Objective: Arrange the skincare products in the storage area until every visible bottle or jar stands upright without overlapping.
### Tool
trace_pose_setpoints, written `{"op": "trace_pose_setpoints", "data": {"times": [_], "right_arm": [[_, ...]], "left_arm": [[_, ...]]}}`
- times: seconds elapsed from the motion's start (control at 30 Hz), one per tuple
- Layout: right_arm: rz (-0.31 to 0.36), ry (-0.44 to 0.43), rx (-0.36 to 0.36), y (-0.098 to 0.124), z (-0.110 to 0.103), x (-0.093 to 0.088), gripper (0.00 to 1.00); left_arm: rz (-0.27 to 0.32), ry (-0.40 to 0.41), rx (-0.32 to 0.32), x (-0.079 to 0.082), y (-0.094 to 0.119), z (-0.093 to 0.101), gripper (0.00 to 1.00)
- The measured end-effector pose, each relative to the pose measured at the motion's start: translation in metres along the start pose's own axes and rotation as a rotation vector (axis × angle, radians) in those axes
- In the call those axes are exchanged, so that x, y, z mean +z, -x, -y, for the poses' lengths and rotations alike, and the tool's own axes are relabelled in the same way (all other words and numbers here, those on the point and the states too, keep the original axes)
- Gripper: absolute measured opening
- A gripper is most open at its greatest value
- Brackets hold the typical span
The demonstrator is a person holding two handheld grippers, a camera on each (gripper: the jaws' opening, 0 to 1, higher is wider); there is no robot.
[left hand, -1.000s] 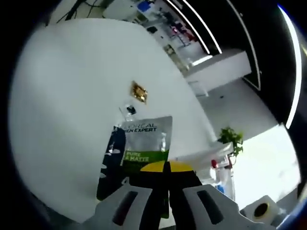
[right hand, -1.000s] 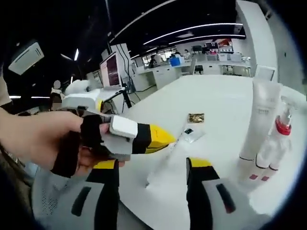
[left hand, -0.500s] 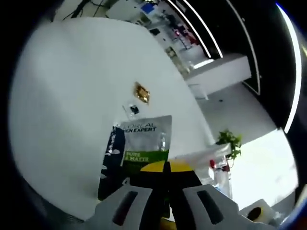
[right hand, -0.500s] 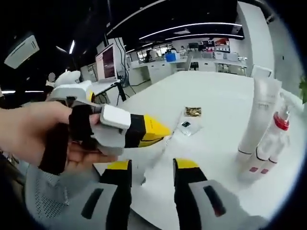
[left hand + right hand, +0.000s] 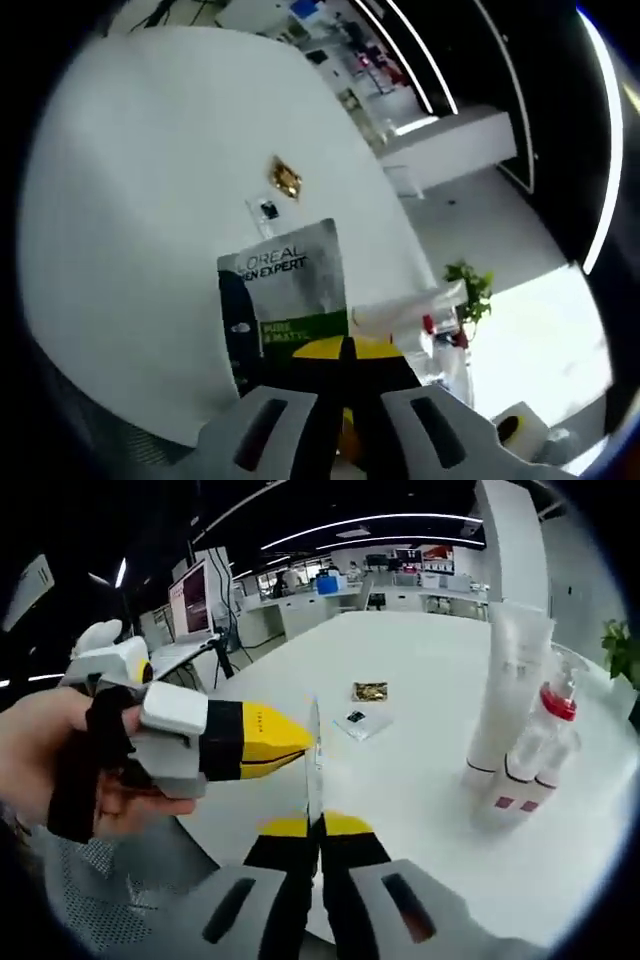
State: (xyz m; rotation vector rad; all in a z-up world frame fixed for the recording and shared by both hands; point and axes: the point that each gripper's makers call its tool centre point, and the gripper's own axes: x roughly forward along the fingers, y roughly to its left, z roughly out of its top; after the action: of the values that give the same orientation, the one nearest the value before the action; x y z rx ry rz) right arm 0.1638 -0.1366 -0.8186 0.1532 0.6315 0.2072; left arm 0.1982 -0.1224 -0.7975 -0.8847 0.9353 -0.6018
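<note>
Silver, green-banded sachet [image 5: 290, 295]; white table [image 5: 130, 200]; red-capped bottle [image 5: 545, 742].

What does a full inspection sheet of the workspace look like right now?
Surface: white table, mostly bare.
Job's things: L'Oreal sachet pinched at its edge by both grippers; tall white tube standing cap-down; red-capped spray bottle upright beside it.
Clutter: gold packet and small clear packet lying flat.
Grippers: left gripper shut on the sachet, held by a hand; right gripper shut on it too.
Cables: nothing seen.
Surroundings: office desks, a monitor, a potted plant.
</note>
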Motion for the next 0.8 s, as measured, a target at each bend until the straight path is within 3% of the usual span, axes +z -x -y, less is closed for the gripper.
{"op": "trace_pose_setpoints", "data": {"times": [0.23,0.5,0.8], "right_arm": [[0.032,-0.141,0.028,0.011,0.001,0.004,0.01],[0.068,-0.221,0.038,0.023,0.005,0.012,0.01],[0.147,-0.337,0.061,0.042,0.015,0.028,0.01]], "left_arm": [[-0.016,-0.009,-0.056,-0.004,0.001,0.013,0.00],[-0.028,-0.041,-0.122,-0.007,0.005,0.028,0.00],[-0.014,-0.072,-0.130,-0.003,0.018,0.026,0.00]]}}
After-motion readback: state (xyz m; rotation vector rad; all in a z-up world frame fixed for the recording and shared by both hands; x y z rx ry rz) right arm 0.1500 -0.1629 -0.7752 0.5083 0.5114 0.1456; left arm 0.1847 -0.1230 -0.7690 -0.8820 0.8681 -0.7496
